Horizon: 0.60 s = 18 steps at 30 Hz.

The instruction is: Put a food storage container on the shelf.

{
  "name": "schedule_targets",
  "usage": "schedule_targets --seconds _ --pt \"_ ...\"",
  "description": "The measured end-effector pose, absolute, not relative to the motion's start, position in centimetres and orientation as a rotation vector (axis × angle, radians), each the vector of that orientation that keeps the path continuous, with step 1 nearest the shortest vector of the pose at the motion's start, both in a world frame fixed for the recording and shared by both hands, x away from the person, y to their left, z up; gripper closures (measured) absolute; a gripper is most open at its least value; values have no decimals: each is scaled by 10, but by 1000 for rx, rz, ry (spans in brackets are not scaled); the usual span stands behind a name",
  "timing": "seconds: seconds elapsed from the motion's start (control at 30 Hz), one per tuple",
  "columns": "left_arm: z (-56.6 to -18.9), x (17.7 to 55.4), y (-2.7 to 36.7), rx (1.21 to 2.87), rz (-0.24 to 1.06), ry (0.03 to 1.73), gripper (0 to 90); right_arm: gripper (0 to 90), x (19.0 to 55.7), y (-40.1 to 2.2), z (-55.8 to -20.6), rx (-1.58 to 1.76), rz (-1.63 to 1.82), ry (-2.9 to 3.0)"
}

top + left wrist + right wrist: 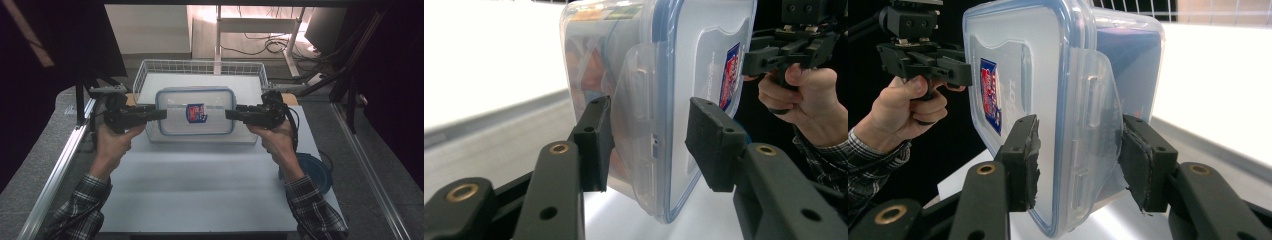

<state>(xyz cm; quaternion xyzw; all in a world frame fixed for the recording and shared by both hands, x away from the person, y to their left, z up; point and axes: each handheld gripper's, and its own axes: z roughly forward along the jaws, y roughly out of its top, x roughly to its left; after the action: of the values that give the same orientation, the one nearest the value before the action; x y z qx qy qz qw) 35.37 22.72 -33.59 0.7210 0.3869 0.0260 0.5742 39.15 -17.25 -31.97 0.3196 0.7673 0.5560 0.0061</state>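
Observation:
A clear plastic food container point(195, 112) with a blue-rimmed lid and a red and blue label hangs in the air, gripped at both short ends. My left gripper point(160, 114) is shut on its left end. In the left gripper view the jaws of that gripper point(649, 145) straddle the container point(659, 75) at its side latch. My right gripper point(231, 114) is shut on the opposite end. In the right gripper view its pads point(1078, 160) press the container point(1048, 75) at the lid and the latch flap. Something orange shows dimly inside.
A white wire basket point(200, 67) stands behind and partly under the container. The white tabletop point(200, 185) spreads out in front. A blue round lid point(312, 172) lies at the table's right edge. Metal rails point(55, 170) run along both sides.

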Motion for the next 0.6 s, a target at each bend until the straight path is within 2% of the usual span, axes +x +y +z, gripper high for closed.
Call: schedule_targets --seconds 0.6 --pt "-311 407 226 1671 52 920 534 514 433 -173 -302 1060 1756 2355"
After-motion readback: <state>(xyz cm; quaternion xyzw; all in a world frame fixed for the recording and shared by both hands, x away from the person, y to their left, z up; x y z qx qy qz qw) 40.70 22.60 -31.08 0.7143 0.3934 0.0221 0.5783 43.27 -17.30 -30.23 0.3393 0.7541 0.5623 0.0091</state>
